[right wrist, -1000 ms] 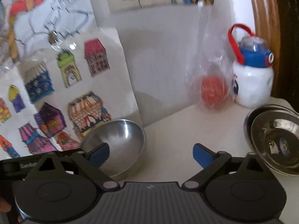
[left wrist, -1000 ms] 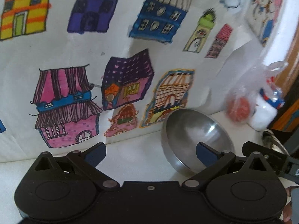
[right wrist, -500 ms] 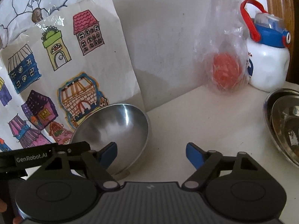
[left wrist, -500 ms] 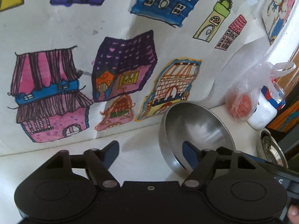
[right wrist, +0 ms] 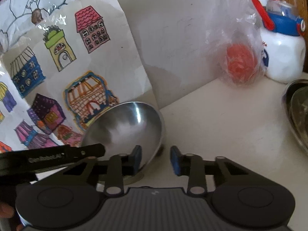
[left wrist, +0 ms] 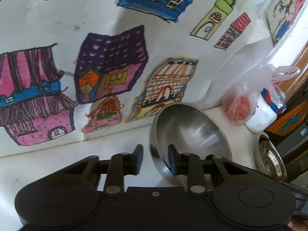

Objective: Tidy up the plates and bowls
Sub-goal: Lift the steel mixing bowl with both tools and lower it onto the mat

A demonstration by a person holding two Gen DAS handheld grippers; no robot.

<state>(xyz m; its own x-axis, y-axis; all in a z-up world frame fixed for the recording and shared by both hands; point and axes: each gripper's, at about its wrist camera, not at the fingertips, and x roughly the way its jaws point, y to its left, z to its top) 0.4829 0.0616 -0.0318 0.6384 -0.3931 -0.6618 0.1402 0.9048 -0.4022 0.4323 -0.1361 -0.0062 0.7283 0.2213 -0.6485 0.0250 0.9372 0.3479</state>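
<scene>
From the left wrist camera, a pale cream counter (left wrist: 80, 154) runs up to a wall covered with a paper sheet of hand-drawn coloured houses (left wrist: 107, 67). The steel bowl (left wrist: 188, 132) stands tilted on the counter just in front of that sheet. The left gripper (left wrist: 155, 158) straddles the bowl's near rim, one finger outside and one inside the hollow, with a gap between the pads; whether they press the rim I cannot tell. Farther right a clear plastic bag with something red inside (left wrist: 242, 104) sits next to a white bottle with a blue top (left wrist: 263, 115), and stacked steel plates (left wrist: 271, 157) lie at the frame edge near brown woodwork. From the right wrist camera, the same bowl (right wrist: 130, 125) leans toward the drawing (right wrist: 77, 57) below a plain white wall. The right gripper (right wrist: 156, 158) has its fingers apart with the bowl's right edge between them, the left finger against the bowl's inside. Bag (right wrist: 240, 63), bottle (right wrist: 283, 53) and plates (right wrist: 298, 115) stand well to the right on the counter (right wrist: 221, 125).
</scene>
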